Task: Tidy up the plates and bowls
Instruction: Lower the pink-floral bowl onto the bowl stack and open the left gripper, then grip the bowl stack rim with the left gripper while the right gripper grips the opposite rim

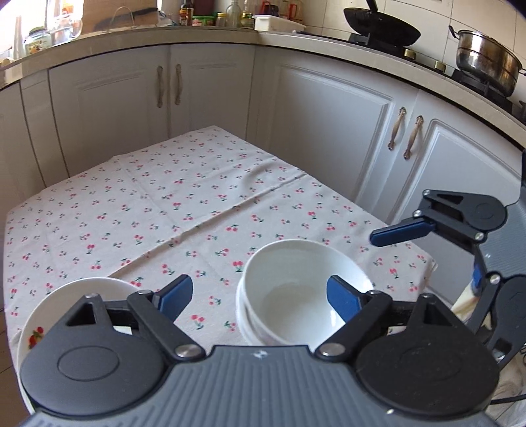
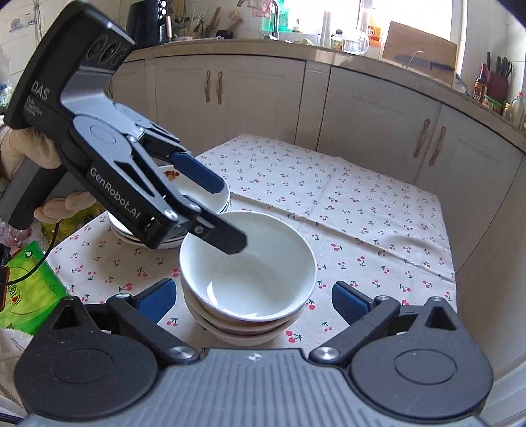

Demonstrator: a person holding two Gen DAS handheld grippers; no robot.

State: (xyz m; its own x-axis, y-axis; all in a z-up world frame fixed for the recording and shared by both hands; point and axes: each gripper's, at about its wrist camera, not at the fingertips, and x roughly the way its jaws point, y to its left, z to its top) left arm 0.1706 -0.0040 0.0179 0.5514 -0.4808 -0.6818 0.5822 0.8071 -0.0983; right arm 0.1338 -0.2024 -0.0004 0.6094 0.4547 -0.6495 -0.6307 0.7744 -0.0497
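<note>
A stack of white bowls (image 2: pixel 247 279) was seen on a small table covered by a cherry-print cloth (image 2: pixel 361 210), near the table's front edge. At least three bowls could be counted, nested upright, the top one empty. Just beside them, toward the left in the right wrist view, a stack of white plates (image 2: pixel 221 196) with a fruit print was set on the same cloth, mostly hidden behind the left gripper (image 2: pixel 227 213).

The left gripper was held by a gloved hand (image 2: pixel 29 154) and was angled down over the dishes. Its jaws were spread, with nothing clamped between them: one finger was seen over the plates, the other reaching across the rim of the top bowl. Whether that finger touched the bowl could not be told. In the left wrist view the same gripper (image 1: pixel 259 295) was shown with one blue pad over the bowl's inside and the other over the cloth, beside a plate (image 1: pixel 82 295) at the lower left.

The right gripper (image 2: pixel 251 300) was opened wide, its two blue pads standing on either side of the bowl stack and apart from it, so that nothing was gripped. It was also seen from the left wrist view (image 1: pixel 424 256), at the right edge of the table.

White cabinets (image 1: pixel 210 92) and a countertop (image 1: pixel 138 39) were seen behind the table, with a wok (image 1: pixel 381 29) and a steel pot (image 1: pixel 486 59) on the stove.
</note>
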